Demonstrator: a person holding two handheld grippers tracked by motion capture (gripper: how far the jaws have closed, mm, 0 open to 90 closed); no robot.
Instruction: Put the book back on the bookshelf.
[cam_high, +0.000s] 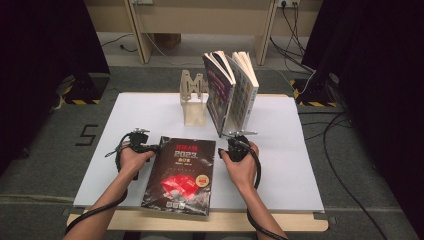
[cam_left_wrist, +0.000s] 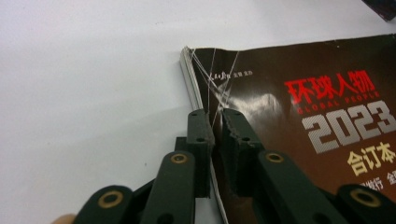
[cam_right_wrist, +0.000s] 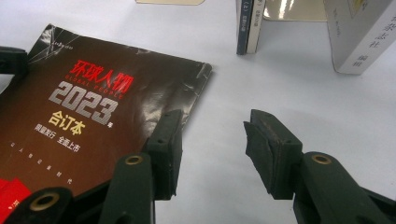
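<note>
Magazine (cam_left_wrist: 299, 126) reading "GLOBAL PEOPLE 2023" has its cover edge pinched by the left hand-held gripper (cam_left_wrist: 215, 122); right hand-held gripper (cam_right_wrist: 212, 135) gapes wide.

high view looks forward and down on the dark magazine (cam_high: 181, 172); both gripper views face it closely from opposite edges.

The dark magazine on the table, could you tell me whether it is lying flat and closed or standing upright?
Lying flat and closed: the dark magazine rests cover-up on the white table, while the left gripper pinches its cover edge.
</note>
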